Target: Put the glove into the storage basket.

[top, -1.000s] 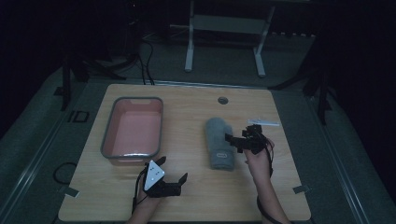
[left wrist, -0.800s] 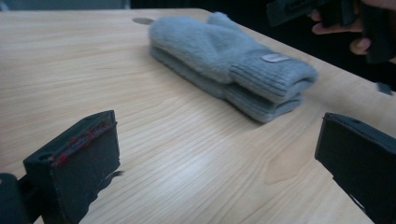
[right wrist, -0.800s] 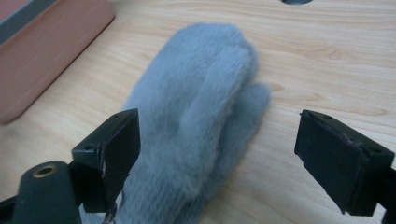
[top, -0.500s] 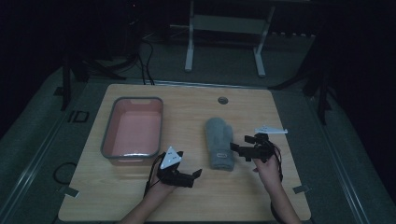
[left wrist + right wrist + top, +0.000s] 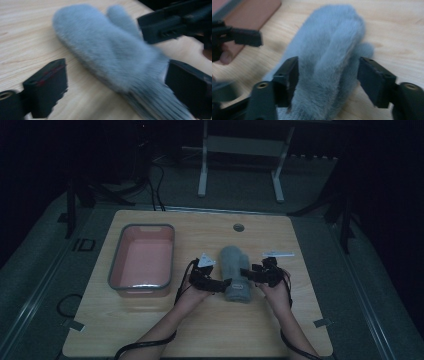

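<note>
Grey fur mitten (image 5: 235, 272) lies mid-surface (image 5: 150, 320), at three o'clock of the pink tray (image 5: 142, 262). Left hand-held gripper (image 5: 115, 82) and right hand-held gripper (image 5: 328, 80) both gape around its cuff; pinch the knit ribbing firmly, since fur probably slips.

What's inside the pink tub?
The pink tub looks empty: its pale floor shows bare, with nothing lying in it. The strip of floor just behind its near wall is hidden from the high view. The fuzzy grey mitten lies outside it, on the table.

Fluffy grey mitten (image 5: 235, 270), lying flat mid-table, ribbed cuff toward the person, thumb on its right
</note>
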The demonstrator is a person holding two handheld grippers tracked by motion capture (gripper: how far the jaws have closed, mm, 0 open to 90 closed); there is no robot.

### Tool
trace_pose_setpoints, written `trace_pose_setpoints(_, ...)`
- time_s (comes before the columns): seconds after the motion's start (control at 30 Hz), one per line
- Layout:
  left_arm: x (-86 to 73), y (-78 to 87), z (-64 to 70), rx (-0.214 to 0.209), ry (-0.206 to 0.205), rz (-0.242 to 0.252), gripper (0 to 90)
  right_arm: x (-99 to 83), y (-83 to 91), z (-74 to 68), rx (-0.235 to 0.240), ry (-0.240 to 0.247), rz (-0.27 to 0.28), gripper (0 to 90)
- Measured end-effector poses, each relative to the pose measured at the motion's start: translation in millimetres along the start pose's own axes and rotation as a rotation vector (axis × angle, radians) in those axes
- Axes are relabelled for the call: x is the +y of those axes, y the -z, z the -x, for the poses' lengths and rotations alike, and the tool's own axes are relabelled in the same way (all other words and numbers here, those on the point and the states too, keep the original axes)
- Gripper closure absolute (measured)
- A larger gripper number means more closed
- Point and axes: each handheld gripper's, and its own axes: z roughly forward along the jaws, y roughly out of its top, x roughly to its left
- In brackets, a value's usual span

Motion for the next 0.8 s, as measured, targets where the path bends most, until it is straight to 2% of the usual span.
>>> trace_pose_setpoints(0.03, 1.2, -4.2, -1.3, 0.014, 0.007, -0.014, 6.0, -2.0, -3.4, 1.5, -0.008, -0.002, -0.009, 35.0)
trace_pose_setpoints(0.17, 4.8, -13.2, -3.7, -0.002, 0.018, -0.034, 12.5, -7.9, -12.8, 6.9, -0.028, -0.035, -0.049, 36.0)
trace_pose_setpoints(0.2, 6.7, -17.2, -3.9, 0.002, 0.020, -0.049, 14.5, -10.2, -14.8, 7.5, -0.041, -0.042, -0.060, 36.6)
trace_pose_setpoints(0.23, 7.7, -20.0, -4.1, 0.001, 0.020, -0.060, 14.5, -10.2, -14.8, 7.5, -0.041, -0.042, -0.060, 36.6)
trace_pose_setpoints(0.27, 8.7, -24.7, -4.3, 0.018, 0.029, -0.079, 14.8, -13.1, -16.5, 8.4, -0.029, -0.052, -0.084, 38.4)
trace_pose_setpoints(0.3, 8.7, -24.7, -4.3, 0.018, 0.029, -0.079, 14.8, -13.1, -16.5, 8.4, -0.029, -0.052, -0.084, 38.4)
trace_pose_setpoints(0.33, 7.8, -30.8, -4.1, 0.014, 0.035, -0.104, 14.8, -14.8, -16.9, 7.4, -0.039, -0.049, -0.093, 38.3)
trace_pose_setpoints(0.4, 7.2, -33.0, -4.3, 0.018, 0.030, -0.116, 14.7, -15.3, -17.0, 6.8, -0.042, -0.043, -0.097, 37.2)
trace_pose_setpoints(0.43, 6.6, -35.7, -4.0, 0.024, 0.006, -0.130, 14.7, -15.7, -17.8, 5.5, -0.059, -0.034, -0.105, 35.5)
trace_pose_setpoints(0.57, 7.0, -38.0, -3.9, 0.032, -0.003, -0.136, 14.6, -16.2, -19.7, 6.3, -0.052, -0.046, -0.118, 35.2)
trace_pose_setpoints(0.63, 6.6, -40.9, -5.2, 0.025, 0.005, -0.136, 14.7, -17.6, -22.1, 11.2, -0.025, -0.073, -0.121, 35.1)
trace_pose_setpoints(0.67, 6.5, -42.2, -6.1, 0.022, 0.009, -0.137, 14.6, -18.0, -22.2, 12.3, -0.019, -0.068, -0.115, 35.5)
trace_pose_setpoints(0.7, 5.9, -43.9, -6.7, 0.013, 0.012, -0.138, 14.7, -18.0, -22.1, 12.3, -0.020, -0.065, -0.116, 37.4)
trace_pose_setpoints(0.73, 5.4, -45.2, -7.4, 0.009, 0.019, -0.140, 14.8, -18.0, -22.1, 12.1, -0.011, -0.063, -0.120, 43.0)
trace_pose_setpoints(0.8, 4.4, -47.4, -8.4, -0.013, 0.037, -0.140, 16.0, -19.1, -22.8, 12.7, 0.026, -0.068, -0.121, 53.0)
